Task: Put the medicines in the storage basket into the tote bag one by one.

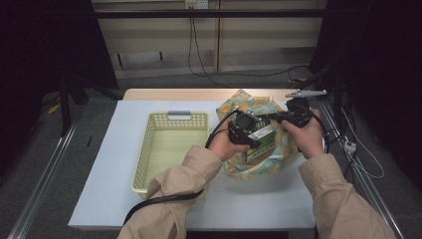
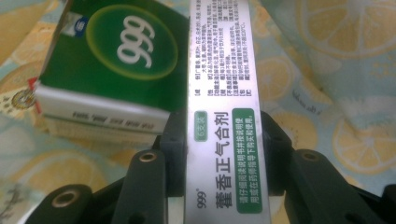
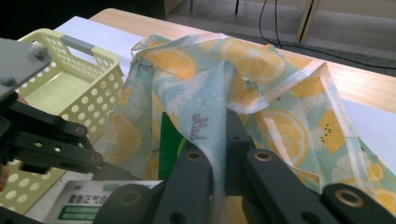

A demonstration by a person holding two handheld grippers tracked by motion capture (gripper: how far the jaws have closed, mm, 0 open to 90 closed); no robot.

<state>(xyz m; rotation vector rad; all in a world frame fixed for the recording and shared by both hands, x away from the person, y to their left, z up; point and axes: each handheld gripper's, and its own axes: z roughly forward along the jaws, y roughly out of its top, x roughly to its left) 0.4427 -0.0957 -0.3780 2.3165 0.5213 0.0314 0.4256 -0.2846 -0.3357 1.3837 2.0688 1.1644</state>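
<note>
While my right gripper [image 3: 217, 140] pinches the lemon-print bag [image 3: 261, 88] edge, my left gripper [image 2: 219, 140] clamps a white medicine box [image 2: 224, 116] over its mouth (green box [image 2: 116, 51] just ahead); the basket [image 1: 171, 149] beside me waits empty, so unloading seems barely begun.

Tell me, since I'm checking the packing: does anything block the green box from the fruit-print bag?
Nothing visible does. The left tongs grip the green box at the bag, whose edge the right tongs pinch.

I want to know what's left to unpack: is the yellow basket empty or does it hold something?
Empty: in the high view the yellow basket shows a bare floor, and the green box sits in the left gripper.
</note>
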